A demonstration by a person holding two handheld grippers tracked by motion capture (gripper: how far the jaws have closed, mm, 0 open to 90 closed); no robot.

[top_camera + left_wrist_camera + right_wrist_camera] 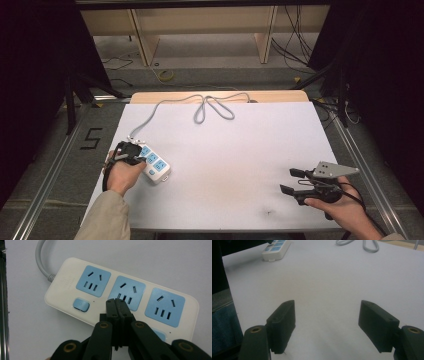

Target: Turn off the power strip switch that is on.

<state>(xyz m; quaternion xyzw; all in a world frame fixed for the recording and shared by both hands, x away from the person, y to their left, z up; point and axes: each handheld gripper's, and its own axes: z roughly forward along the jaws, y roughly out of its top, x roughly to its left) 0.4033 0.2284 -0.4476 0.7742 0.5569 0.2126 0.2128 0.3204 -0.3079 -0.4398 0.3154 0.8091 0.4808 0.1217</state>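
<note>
A white power strip with blue sockets lies at the left of the table; its grey cable loops toward the far edge. My left gripper is right over the strip. In the left gripper view the strip shows three blue sockets and blue switch buttons, and my left gripper is shut with nothing held, its tips just over the edge of the middle socket. My right gripper stands open above bare table at the right; its jaws are wide apart and empty.
The white table sheet has a small dark mark near the front edge. The strip and the cable loop lie far off in the right gripper view. Wooden shelving and floor cables lie beyond the table.
</note>
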